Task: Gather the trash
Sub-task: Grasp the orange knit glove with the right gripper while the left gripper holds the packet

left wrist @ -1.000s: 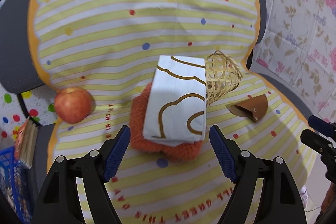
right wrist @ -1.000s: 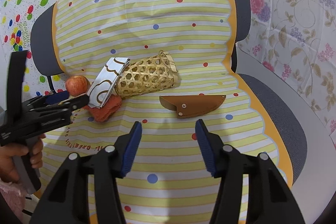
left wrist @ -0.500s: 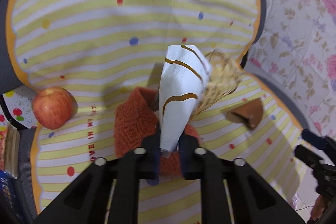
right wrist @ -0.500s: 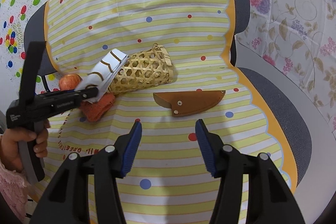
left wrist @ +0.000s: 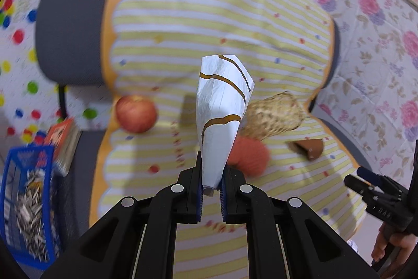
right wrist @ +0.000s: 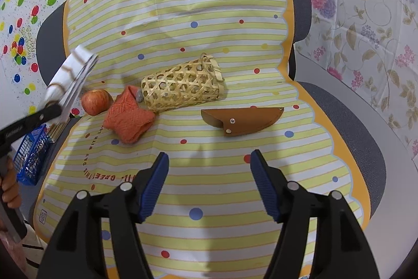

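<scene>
My left gripper (left wrist: 211, 191) is shut on a white paper wrapper with gold lines (left wrist: 222, 109) and holds it in the air above the striped cloth on the chair seat; the wrapper also shows in the right wrist view (right wrist: 70, 77), lifted at the left. A blue basket with trash (left wrist: 23, 203) stands low at the left, beside the chair, and shows in the right wrist view (right wrist: 31, 156) too. My right gripper (right wrist: 209, 184) is open and empty over the front of the seat.
On the striped cloth (right wrist: 209, 17) lie a red apple (right wrist: 95, 101), an orange knitted cloth (right wrist: 128, 120), a woven bamboo basket on its side (right wrist: 183, 88) and a brown leather sheath (right wrist: 243, 119). A book (left wrist: 64, 140) stands beside the blue basket.
My left gripper closed on the wrapper, lifted it off the orange cloth and swung left toward the blue basket. The right gripper stayed open and shifted slightly.
</scene>
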### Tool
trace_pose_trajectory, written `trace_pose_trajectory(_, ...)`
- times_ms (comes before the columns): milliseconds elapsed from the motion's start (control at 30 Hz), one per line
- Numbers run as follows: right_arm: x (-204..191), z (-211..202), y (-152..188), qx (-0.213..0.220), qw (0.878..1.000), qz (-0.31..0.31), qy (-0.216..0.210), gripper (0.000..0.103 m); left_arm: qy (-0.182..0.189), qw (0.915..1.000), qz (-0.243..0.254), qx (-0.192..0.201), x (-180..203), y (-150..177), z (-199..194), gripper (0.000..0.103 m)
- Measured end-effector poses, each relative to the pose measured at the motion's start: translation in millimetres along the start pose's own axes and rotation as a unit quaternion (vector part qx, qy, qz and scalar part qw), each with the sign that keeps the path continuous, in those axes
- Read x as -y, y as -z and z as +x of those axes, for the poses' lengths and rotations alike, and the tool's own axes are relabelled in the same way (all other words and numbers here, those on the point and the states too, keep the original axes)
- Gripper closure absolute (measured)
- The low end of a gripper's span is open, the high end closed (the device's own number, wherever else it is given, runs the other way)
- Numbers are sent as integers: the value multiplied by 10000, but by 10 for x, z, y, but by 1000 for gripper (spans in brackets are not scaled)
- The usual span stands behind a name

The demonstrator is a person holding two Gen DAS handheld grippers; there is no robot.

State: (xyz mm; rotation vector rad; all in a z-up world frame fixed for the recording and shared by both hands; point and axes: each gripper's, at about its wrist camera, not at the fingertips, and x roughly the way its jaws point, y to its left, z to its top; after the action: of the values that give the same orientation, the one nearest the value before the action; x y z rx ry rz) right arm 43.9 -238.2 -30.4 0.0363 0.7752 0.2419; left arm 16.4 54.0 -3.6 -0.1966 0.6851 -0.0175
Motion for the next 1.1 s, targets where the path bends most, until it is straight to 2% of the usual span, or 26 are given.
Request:
trace_pose_trajectory(167,-233,176,-44,-126,9997,-213,-93,39,-113,9998,-119,-109,-167,118,40,92)
trace_pose_trajectory(300,-565,369,-122,-223,9980,-467,-361,39,-172,9998,-46,-130,-225,147,94,92)
trace_pose_trajectory(567,-1180,825,-334,-370,9926,-887,-738,39,-257,9996,-128,-64,-459,88,169,92)
trace_pose_trajectory(700,-1430,1079,-398,-505,9898,-1117,-730,39,-351,9992,-180,-74,-611,20,249,92)
trace_pose_trajectory(900,-1730,1273,-492,-472,9871,-1435,-531,39,-320,9991,-276,-93,-730,-5,348,92)
trace_pose_trajectory(1000,-1893,1374,-498,-485,9844,-1678,-225,39,-270,9991,-299,-135,-731,19,377,92)
trace_pose_trajectory(1067,-2007,1441,-457,-531,9799,-1916,134,40,-245,9991,-311,-150,-720,42,368,92)
trace_pose_trajectory(1100,-2028,1452,-433,-519,9779,-1997,326,50,-238,9991,-319,-151,-713,47,362,92)
